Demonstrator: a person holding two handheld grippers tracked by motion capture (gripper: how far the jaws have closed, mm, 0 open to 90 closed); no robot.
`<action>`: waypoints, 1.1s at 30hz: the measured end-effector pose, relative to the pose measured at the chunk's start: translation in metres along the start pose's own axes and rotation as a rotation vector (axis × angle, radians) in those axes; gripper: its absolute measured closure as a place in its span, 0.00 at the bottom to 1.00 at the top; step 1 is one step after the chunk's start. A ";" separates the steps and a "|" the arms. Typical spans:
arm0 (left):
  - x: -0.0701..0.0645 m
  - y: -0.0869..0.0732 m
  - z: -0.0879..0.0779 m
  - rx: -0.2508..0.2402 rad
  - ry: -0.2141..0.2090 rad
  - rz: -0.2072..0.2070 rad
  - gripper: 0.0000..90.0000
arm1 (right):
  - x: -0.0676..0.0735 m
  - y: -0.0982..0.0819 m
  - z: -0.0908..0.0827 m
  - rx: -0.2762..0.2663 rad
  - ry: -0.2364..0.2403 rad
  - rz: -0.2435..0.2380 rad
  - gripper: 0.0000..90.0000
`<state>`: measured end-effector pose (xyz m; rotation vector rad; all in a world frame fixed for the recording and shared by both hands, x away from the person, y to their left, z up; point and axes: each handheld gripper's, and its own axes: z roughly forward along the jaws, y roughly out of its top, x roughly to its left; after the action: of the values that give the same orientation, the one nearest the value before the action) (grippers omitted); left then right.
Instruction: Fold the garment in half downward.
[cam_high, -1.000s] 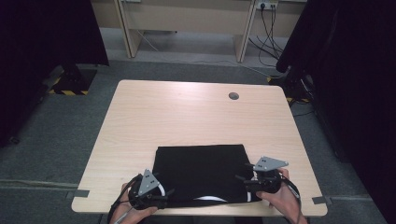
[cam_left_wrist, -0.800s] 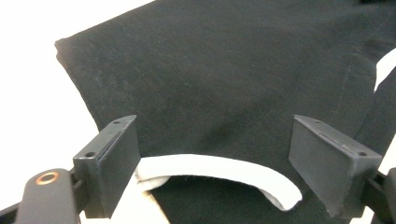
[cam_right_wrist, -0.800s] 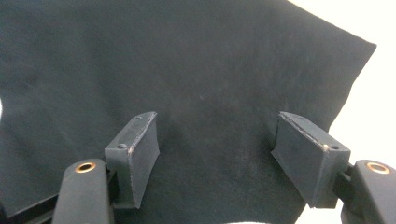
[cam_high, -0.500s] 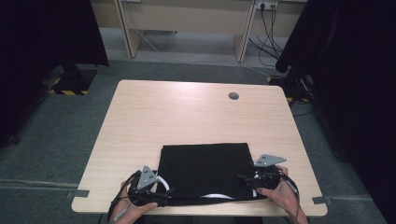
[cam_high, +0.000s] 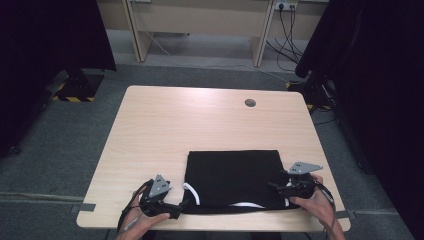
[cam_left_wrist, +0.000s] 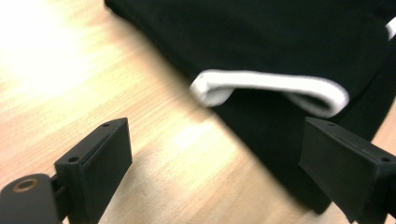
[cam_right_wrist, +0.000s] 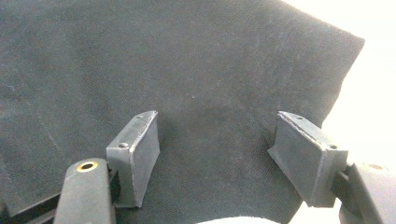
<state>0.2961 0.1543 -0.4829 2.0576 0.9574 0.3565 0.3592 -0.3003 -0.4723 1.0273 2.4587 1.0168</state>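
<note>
Jaws of both grippers stand apart and grip nothing; those of the left gripper (cam_high: 172, 209) have just been widening beside the near-left corner of the folded black garment (cam_high: 232, 176), which lies at the bench's (cam_high: 200, 120) six-o'clock edge. The right gripper (cam_high: 279, 188), at the garment's four o'clock, hovers over plain cloth. To fold cleanly, I judge each should pinch a near corner through all layers, white trim (cam_left_wrist: 266, 88) included, then lift evenly toward twelve o'clock.
</note>
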 end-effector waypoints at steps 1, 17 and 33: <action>0.001 0.001 0.000 -0.003 0.005 0.005 0.09 | -0.001 0.000 0.000 0.000 0.001 0.001 0.36; 0.002 0.007 0.013 0.082 0.037 0.049 0.02 | 0.003 0.003 -0.022 -0.058 -0.026 0.054 0.30; 0.006 0.007 0.011 0.068 0.014 0.012 0.00 | 0.007 -0.014 -0.016 0.014 -0.093 0.073 0.33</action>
<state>0.3100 0.1500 -0.4852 2.1261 0.9786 0.3493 0.3397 -0.3105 -0.4704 1.1496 2.3727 0.9529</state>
